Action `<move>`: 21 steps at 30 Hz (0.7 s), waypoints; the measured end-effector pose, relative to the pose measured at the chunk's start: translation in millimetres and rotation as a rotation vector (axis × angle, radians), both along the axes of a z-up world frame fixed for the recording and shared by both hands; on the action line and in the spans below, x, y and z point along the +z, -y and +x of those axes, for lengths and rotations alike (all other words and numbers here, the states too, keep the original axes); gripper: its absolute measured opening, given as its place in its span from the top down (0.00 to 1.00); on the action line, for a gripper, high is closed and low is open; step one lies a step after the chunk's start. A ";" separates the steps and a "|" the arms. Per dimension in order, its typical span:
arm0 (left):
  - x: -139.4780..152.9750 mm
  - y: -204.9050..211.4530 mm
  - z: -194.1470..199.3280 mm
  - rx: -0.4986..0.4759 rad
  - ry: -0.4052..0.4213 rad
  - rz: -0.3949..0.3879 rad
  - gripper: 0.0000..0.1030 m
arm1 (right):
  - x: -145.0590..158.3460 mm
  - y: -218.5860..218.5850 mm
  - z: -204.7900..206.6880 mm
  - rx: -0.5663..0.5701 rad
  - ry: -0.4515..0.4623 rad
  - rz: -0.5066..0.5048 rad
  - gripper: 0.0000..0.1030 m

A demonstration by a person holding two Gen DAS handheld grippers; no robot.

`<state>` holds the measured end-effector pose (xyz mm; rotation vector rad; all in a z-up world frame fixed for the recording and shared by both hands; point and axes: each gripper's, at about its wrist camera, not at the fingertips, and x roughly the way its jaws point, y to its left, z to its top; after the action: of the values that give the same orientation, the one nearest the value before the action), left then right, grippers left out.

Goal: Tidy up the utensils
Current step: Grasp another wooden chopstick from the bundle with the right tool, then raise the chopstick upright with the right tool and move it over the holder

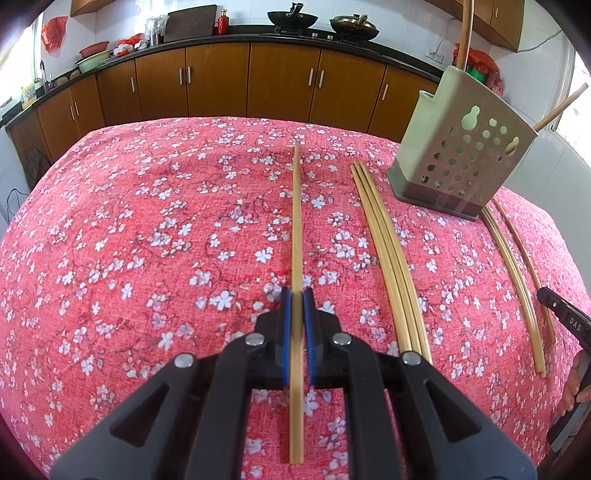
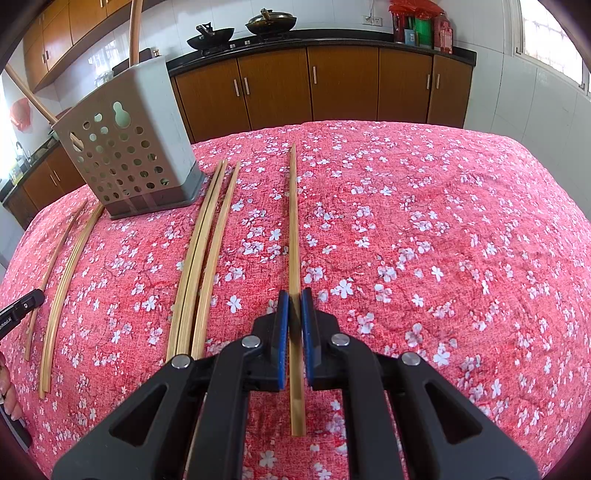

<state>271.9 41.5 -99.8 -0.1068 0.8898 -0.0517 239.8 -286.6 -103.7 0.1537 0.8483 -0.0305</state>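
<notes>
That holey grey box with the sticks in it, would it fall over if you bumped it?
Probably, if bumped hard near the top. The grey holder stands tall on a smallish base on soft cloth, and long handles poke out high above it. It looks like thin plastic full of holes, so likely light and easy to slide.

My left gripper (image 1: 296,295) clamps one bamboo chopstick (image 1: 296,221), my right gripper (image 2: 294,295) another (image 2: 294,229). Loose chopsticks (image 1: 384,251) lie between my tools, before the perforated grey utensil holder (image 1: 461,155) standing upright.
</notes>
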 end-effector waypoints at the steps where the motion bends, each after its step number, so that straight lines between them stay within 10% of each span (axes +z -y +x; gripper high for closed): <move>1: 0.1 0.1 0.0 0.000 0.000 -0.001 0.90 | 0.0 0.0 0.1 0.000 0.000 0.000 0.92; 21: 8.7 1.8 -12.6 -0.021 0.004 0.062 0.92 | 11.5 -0.1 -12.8 -0.007 0.035 -0.011 0.92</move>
<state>259.2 39.7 -91.1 -0.0399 0.8880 -0.0435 227.0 -286.4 -92.2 0.1467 0.8123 -0.0392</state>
